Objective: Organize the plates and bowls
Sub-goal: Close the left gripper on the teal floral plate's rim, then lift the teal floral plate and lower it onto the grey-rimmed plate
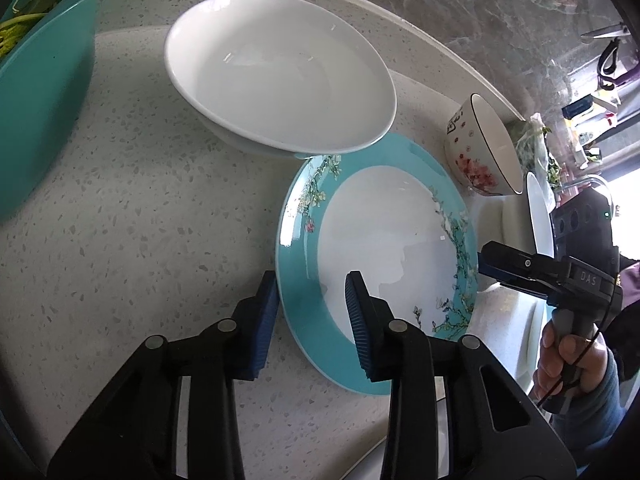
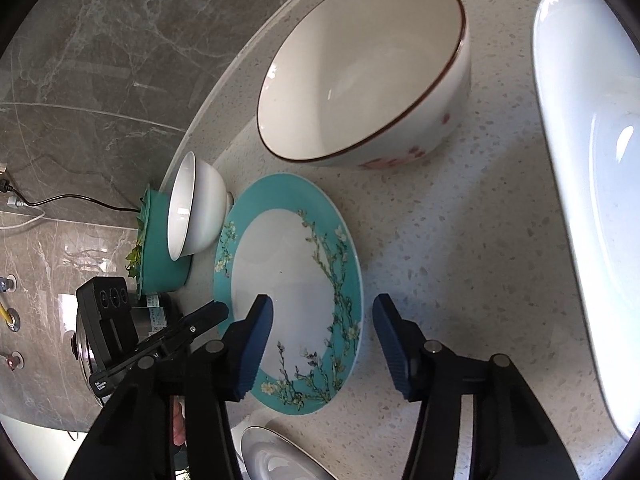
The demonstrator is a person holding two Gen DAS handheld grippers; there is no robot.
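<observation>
A teal-rimmed plate (image 1: 380, 240) (image 2: 280, 272) with a flower-branch pattern lies on the speckled counter. My left gripper (image 1: 311, 312) straddles its near-left rim; one pad sits at the outer edge, the other over the white centre, and a gap still shows. My right gripper (image 2: 322, 340) (image 1: 486, 258) straddles the opposite rim, jaws wide apart and not pressing. A white bowl (image 1: 276, 72) (image 2: 192, 204) stands just beyond the plate. A cream bowl with pink blossoms (image 1: 480, 148) (image 2: 360, 68) sits farther right.
A teal basin (image 1: 40, 100) (image 2: 160, 256) with green stalks stands at the left. A large white dish (image 2: 580, 120) lies right of the plate, and a silver-rimmed dish (image 2: 276, 456) is near the front. The marble wall (image 1: 500, 20) backs the counter. A hand (image 1: 560, 356) holds the right gripper.
</observation>
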